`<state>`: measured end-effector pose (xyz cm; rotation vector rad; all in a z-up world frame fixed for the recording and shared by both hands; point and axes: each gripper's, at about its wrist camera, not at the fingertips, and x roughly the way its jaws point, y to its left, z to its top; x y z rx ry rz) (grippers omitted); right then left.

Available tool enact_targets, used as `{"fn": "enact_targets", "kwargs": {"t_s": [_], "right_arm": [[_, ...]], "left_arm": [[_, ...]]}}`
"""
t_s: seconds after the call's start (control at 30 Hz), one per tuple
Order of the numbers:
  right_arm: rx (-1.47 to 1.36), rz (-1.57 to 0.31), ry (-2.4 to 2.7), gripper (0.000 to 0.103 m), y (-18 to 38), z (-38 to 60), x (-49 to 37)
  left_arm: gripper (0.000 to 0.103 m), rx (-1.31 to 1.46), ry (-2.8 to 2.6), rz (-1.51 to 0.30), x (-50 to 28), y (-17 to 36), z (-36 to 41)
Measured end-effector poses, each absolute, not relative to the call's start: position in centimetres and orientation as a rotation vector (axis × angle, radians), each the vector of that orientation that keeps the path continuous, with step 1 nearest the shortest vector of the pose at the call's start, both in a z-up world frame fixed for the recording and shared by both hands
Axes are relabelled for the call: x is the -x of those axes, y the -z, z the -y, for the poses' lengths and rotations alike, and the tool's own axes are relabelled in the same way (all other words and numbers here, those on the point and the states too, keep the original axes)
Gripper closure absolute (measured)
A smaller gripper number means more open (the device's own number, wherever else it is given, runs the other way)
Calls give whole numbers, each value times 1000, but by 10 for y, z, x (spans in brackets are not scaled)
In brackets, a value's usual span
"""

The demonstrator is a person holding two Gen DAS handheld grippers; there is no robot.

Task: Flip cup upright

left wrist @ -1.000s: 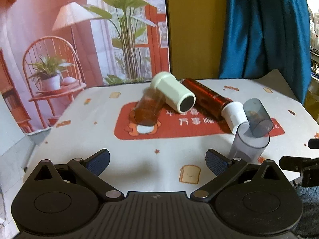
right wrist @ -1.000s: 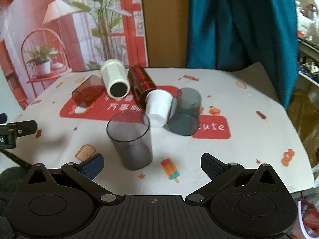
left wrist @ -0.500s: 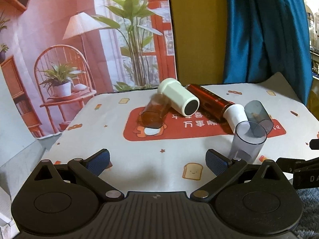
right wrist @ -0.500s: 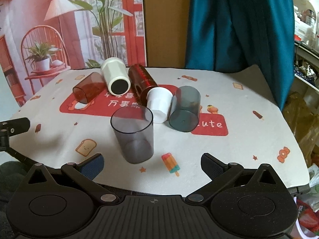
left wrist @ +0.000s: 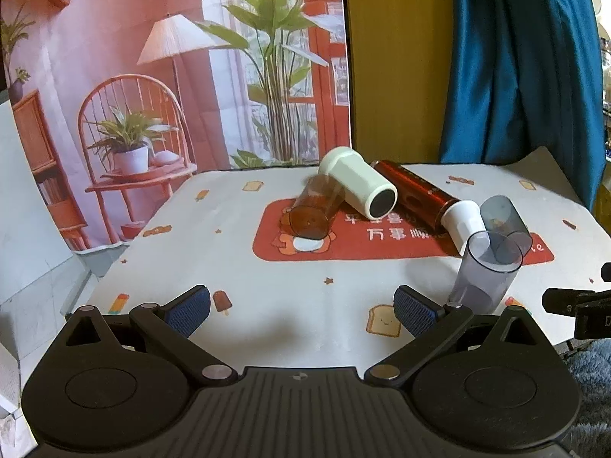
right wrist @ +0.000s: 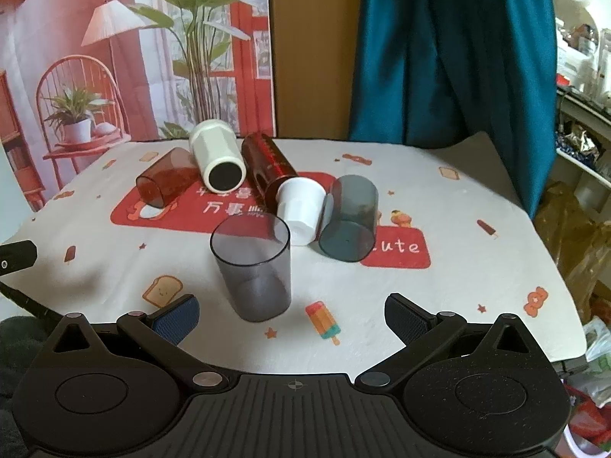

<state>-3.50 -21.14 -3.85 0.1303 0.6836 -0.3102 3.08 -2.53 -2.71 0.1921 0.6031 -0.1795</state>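
Both tongs, the left (left wrist: 301,303) and the right (right wrist: 292,315), had backed away, spread and empty; the grey cup (right wrist: 252,267) stood upright.

Soft, even daylight, faint shadows on the tablecloth (right wrist: 439,305), strong fisheye bending at edges, mostly sharp focus.

The tablecloth (right wrist: 439,305) is white, printed with toast slices, popsicles and stars, and carries a red panel (right wrist: 236,210) with white lettering. A smoky grey transparent cup (right wrist: 252,267) stands near its front edge; a second grey cup (right wrist: 349,225), an amber-brown cup (right wrist: 168,183), a cream bottle (right wrist: 217,156) with a black end and a dark red bottle (right wrist: 267,164) with a white cap (right wrist: 299,210) lie toward the middle. The backdrop (left wrist: 191,76) is pink and red with green plants; the curtain (right wrist: 450,49) is teal.
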Motion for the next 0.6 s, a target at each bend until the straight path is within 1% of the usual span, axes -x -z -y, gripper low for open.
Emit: {"fn": "enact_targets", "kwargs": {"t_s": [0.6], "right_arm": [[-152,-674,299,0,38,211,37]], "left_arm": [[0,-147,161,-617,-34,34,18]]}}
